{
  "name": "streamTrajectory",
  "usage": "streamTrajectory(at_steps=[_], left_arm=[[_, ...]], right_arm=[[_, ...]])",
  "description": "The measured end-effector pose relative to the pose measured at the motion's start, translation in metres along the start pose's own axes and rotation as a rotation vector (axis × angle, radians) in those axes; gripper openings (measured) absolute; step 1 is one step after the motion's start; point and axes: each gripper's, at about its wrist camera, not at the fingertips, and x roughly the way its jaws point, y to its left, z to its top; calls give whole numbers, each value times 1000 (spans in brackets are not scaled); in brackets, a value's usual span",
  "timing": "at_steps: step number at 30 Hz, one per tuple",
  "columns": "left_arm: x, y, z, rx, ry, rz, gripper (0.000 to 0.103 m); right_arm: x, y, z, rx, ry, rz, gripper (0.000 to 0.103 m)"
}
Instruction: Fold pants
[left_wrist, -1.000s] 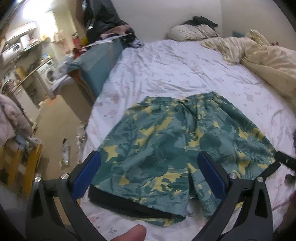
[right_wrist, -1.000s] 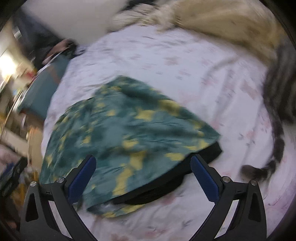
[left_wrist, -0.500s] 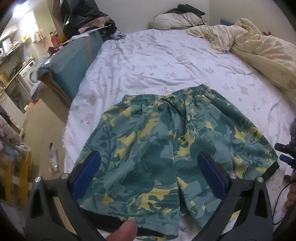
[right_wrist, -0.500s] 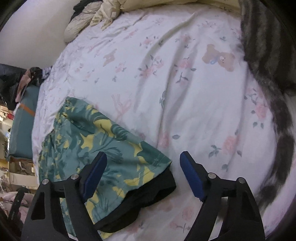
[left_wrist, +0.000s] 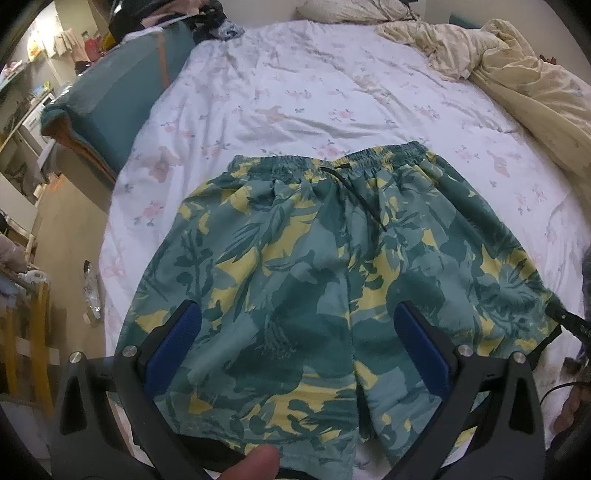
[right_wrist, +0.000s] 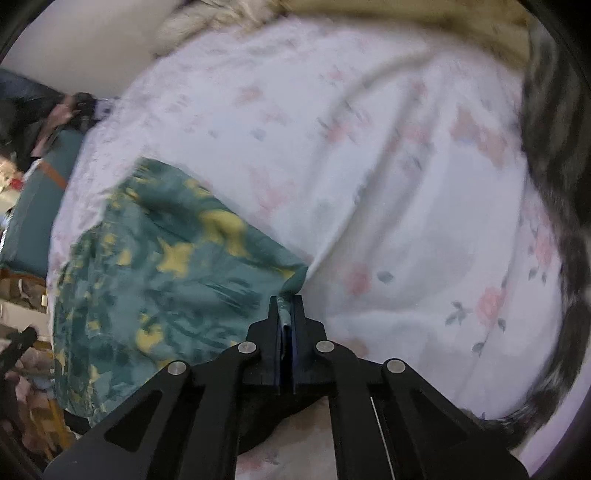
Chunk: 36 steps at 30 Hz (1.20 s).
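Right gripper was clamped on the shorts hem corner; left gripper fingers apart. Thin pinch could've slipped mid-fold.

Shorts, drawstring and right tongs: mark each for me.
shorts (left_wrist: 295, 280), left wrist view, middle of the printed front.
drawstring (left_wrist: 364, 201), left wrist view, black cord below the waistband.
right tongs (right_wrist: 286, 301), right wrist view, tips shut on the shorts' hem corner.
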Motion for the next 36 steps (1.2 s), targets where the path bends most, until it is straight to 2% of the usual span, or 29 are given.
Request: streamTrajectory(at_steps=[4,6,8,10,11,13,17,18,20,24,26,27,28,29,31,36], left_arm=[[7,-7,24,16,40,-7,103],[11,-11,37,17,66,-20,102],[17,-19,53,33,86,-29,102],[24,-31,67,66,109,-40,102],[29,-40,74,87,124,-59,102],[42,-62,88,123,155,-92,102],[72,-98,111,136,194,-147,98],[82,-108,117,134,201,-161,95],[106,-129,129,152,236,-184,82],[135,-161,140,182,288,-193,66],[142,-179,137,246,306,-195,49],[145,-185,135,279,314,-189,44],[146,-192,131,317,321,-184,25],[146,-195,128,348,325,-174,2],[140,-189,129,338,312,-170,3],[107,-157,139,332,260,-229,2]], right_arm=[[-35,50,-4,-171,-129,140,3],[-45,73,-12,-251,-138,228,3],[-44,99,-26,-348,-92,355,3],[-34,124,-42,-461,-7,426,2],[-26,139,-56,-555,35,432,2],[-12,151,-68,-619,92,416,2],[13,147,-72,-594,188,393,2],[17,148,-68,-589,190,392,3],[17,146,-68,-576,197,399,2],[23,146,-68,-573,215,387,2],[24,146,-69,-567,221,389,2],[22,147,-69,-567,219,393,2],[20,149,-68,-570,213,399,2],[18,150,-68,-576,205,405,3],[13,153,-68,-584,190,419,2],[-17,168,-67,-618,95,490,2]])
